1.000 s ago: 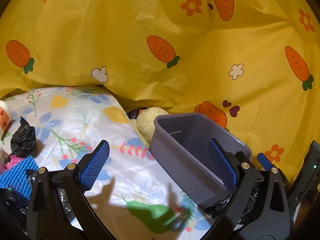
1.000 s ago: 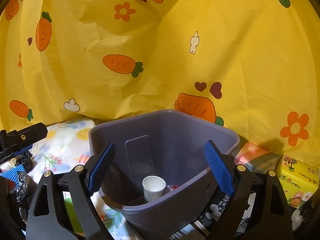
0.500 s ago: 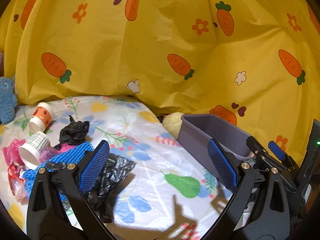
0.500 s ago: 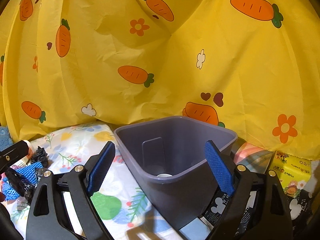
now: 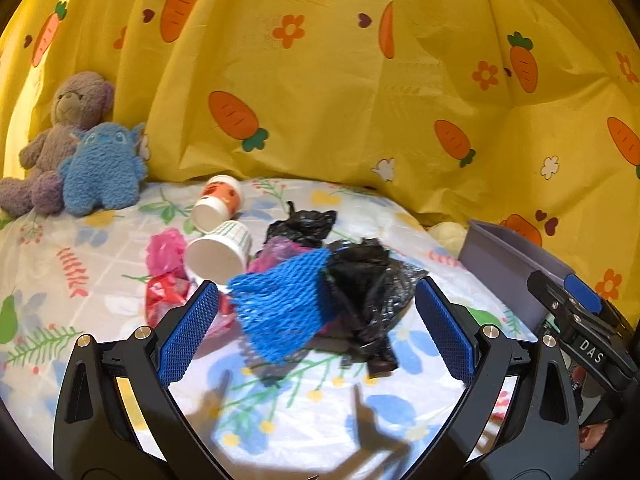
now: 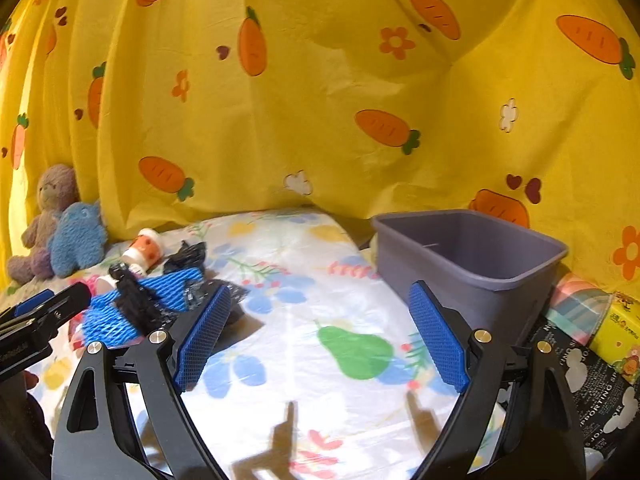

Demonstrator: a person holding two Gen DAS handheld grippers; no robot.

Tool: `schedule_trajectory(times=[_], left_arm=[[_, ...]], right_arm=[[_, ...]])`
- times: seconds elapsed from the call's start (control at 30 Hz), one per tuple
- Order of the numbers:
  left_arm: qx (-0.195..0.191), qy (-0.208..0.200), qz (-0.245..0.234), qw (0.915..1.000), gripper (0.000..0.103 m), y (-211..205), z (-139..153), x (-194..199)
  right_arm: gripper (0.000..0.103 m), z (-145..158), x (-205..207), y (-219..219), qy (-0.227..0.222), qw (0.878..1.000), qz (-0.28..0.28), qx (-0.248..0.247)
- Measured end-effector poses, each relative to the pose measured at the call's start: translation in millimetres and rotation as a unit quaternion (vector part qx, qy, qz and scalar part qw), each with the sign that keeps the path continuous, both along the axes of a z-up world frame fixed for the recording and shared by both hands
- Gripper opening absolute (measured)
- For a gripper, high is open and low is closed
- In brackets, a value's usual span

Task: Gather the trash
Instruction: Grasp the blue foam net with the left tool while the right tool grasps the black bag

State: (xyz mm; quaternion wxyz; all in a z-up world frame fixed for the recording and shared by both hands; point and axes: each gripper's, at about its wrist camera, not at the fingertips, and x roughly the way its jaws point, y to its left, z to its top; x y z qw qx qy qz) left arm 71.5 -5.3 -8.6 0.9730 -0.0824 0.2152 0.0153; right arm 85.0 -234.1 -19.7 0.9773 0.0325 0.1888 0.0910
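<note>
Shift: Both your claws have swung off the grey plastic bin (image 6: pixel 472 252) and onto the litter; a second ago the bin filled the right view, and now it sits at middle right there and at the right edge of the left view.
Meaning: Judged from this, one drop is done and the next pick is starting.
Left claw (image 5: pixel 316 330): Jaws wide apart, nothing between the pads, framing the heap from the lower centre of its view.
Right claw (image 6: pixel 320 340): Jaws spread just as wide, empty, over bare floral counter cover (image 6: pixel 288 280).
Trash: A blue foam mesh sleeve (image 5: pixel 284 304) lies at frame centre, touching a crumpled black plastic bag (image 5: pixel 364 280) to its right.
More trash: A tipped green-check paper cup (image 5: pixel 218 250) and an orange-print paper cup (image 5: pixel 218 202) lie upper left of the sleeve, with pink and red wrappers (image 5: pixel 168 276) beside them.
Handling: The mesh and bag look soft and likely to snag together.
</note>
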Motion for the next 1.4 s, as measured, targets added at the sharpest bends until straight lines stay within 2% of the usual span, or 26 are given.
schedule_trajectory(times=[0.17,0.33,0.53,0.7,0.83,0.87,0.93,1.07,1.23,1.4], left_arm=[[-0.005,0.002,0.053,0.9986,0.097,39.8,-5.8,-14.3],[-0.02,0.002,0.083,0.9964,0.097,66.0,-9.1,-23.9],[-0.021,0.004,0.08,0.9966,0.097,74.3,-12.3,-25.8],[-0.019,0.01,0.057,0.9982,0.097,69.9,-17.5,-19.4],[-0.027,0.021,0.034,0.9989,0.097,65.5,-23.6,-12.2],[-0.03,0.024,0.029,0.9989,0.097,64.3,-25.0,-10.2],[-0.034,0.029,0.017,0.9988,0.097,60.7,-28.0,-6.0],[-0.056,0.043,-0.005,0.9975,0.097,55.8,-33.0,5.1],[-0.08,0.061,-0.022,0.9948,0.088,51.1,-39.8,22.2],[-0.099,0.102,-0.047,0.9887,0.08,46.4,-54.6,37.5]], right_arm=[[0.087,-12.0,0.4,47.8,0.032,0.997,0.07,-0.008],[0.084,-17.9,9.0,86.8,0.053,0.992,0.115,-0.028],[0.07,-20.3,28.2,117.1,0.079,0.986,0.144,-0.038],[0.047,-21.3,35.8,130.6,0.088,0.982,0.16,-0.047],[0.011,-23.5,37.4,131.9,0.084,0.982,0.16,-0.061],[0.008,-23.6,36.4,129.9,0.08,0.982,0.159,-0.062],[0.004,-23.2,34.3,122.6,0.072,0.984,0.154,-0.059],[0.003,-18.9,29.3,103.0,0.057,0.988,0.136,-0.045],[0.003,-7.8,21.0,76.3,0.042,0.992,0.12,-0.016],[0.003,-4.0,14.4,62.1,0.034,0.993,0.114,-0.007]])
